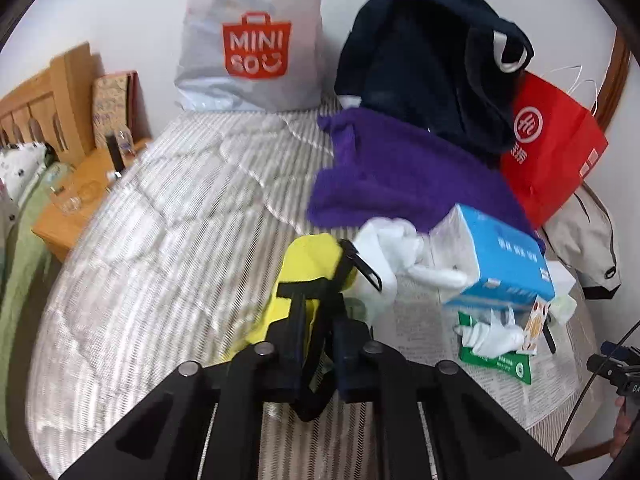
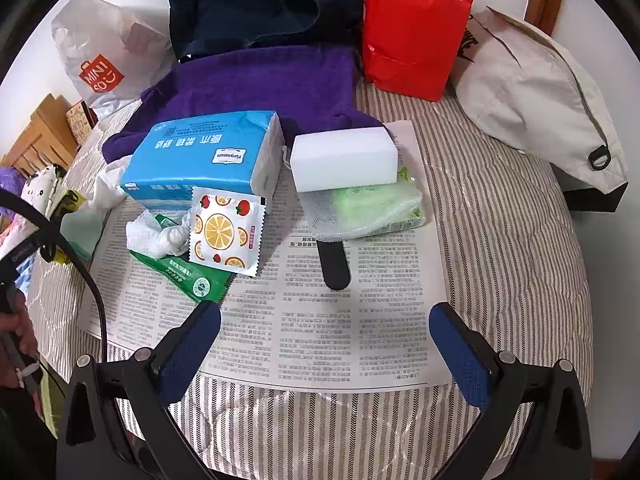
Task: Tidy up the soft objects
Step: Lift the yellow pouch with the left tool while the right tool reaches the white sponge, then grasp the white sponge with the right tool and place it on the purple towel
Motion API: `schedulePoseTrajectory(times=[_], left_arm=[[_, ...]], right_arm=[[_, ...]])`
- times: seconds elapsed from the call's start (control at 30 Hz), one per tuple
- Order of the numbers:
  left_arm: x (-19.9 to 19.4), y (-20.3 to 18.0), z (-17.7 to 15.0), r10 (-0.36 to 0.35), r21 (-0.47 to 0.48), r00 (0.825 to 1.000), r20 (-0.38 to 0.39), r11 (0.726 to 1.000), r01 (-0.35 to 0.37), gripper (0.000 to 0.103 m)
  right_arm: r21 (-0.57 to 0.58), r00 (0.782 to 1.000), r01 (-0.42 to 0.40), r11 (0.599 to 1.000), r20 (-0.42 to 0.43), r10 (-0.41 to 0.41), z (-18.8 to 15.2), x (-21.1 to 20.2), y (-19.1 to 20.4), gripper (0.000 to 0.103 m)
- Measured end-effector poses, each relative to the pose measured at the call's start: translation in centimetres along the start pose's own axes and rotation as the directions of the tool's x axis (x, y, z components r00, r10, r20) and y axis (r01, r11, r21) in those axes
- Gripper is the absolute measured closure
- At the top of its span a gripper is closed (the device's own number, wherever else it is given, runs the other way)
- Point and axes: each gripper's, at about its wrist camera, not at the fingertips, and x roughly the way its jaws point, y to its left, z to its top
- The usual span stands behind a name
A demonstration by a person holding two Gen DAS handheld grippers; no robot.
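Left wrist, yellow pouch (image 1: 310, 264) between closed jaws

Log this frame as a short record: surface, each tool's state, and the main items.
surface: striped bedding, newspaper on it
left tool: shut on yellow pouch, gripping its black strap
right tool: open, empty, above the newspaper
on newspaper: tissue pack, white sponge, fruit-print sachet
behind: purple towel, red bag
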Motion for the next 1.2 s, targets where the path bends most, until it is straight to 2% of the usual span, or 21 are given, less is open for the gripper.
schedulePoseTrajectory(times=[0.1,0.23,0.47,0.63,0.97,1.2], left_arm=[[-1.3,0.0,0.8,0.021,0.001,0.999,0.038,1.000,-0.021,0.095],[-2.9,0.4,1.3,-0.024,-0.025,0.998,0.066,0.999,0.026,0.095],[-5.6,-0.2,1.7,-0.018,-0.001,0.993,0.121,1.000,0.018,0.095],[-6.5,-0.5,1.7,-0.047,0.004,0.991,0.129,0.999,0.047,0.095],[-5.2,-2.7,2.4,-0.090,0.030,0.990,0.111,0.996,0.087,0.095],[-4.2,-3.4,3.2,-0.097,0.042,0.991,0.093,0.995,0.094,0.095]], right_arm=[[0.003,1.000,-0.003,1.000,0.000,0.003,0.0,0.0,0.0,0.001],[-0.002,1.000,-0.008,1.000,0.005,0.008,-0.2,-0.3,0.1,0.001],[0.009,1.000,-0.010,1.000,0.013,0.010,-0.7,-0.6,-0.4,0.001],[0.030,0.999,-0.005,1.000,0.044,0.004,-0.4,-0.6,-1.5,0.001],[0.052,0.994,-0.002,0.999,0.106,-0.003,3.8,2.1,-3.6,0.001],[-0.019,0.993,-0.005,1.000,0.119,0.008,7.2,4.8,-2.3,0.001]])
